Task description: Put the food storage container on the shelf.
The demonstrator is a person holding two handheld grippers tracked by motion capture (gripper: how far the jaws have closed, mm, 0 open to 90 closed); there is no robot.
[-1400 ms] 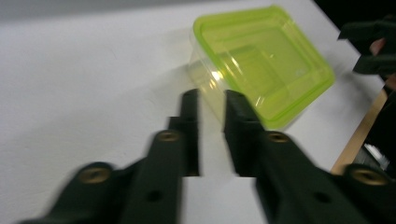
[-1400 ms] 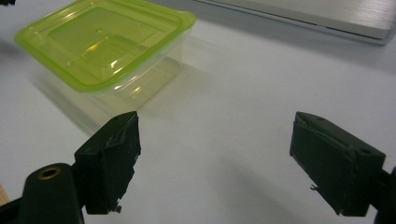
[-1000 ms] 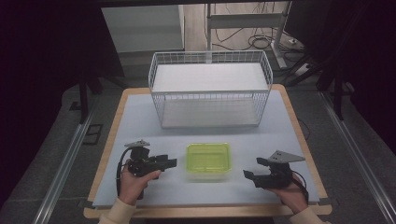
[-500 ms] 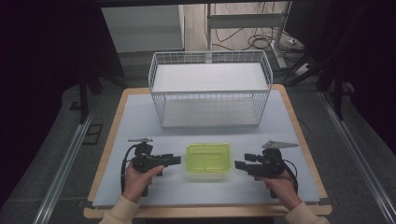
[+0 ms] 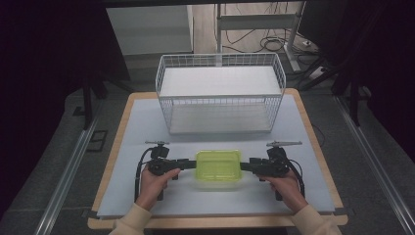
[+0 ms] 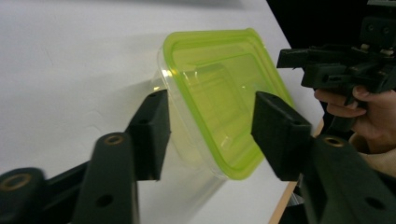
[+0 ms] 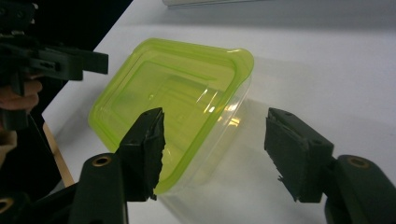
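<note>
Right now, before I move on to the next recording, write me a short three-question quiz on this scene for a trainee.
1. True or false: the wire basket at the far side of the table holds the container.
2. Multiple choice: the container's lid is A) red, B) yellow-green, C) black.
3. Where do the left tongs and the right tongs stand relative to the container?

Key:
1. False; it stands on the table in front of the basket.
2. B.
3. One at each short end, left tongs at its left, right tongs at its right, jaws apart around the ends; both pairs have just been closing.
</note>
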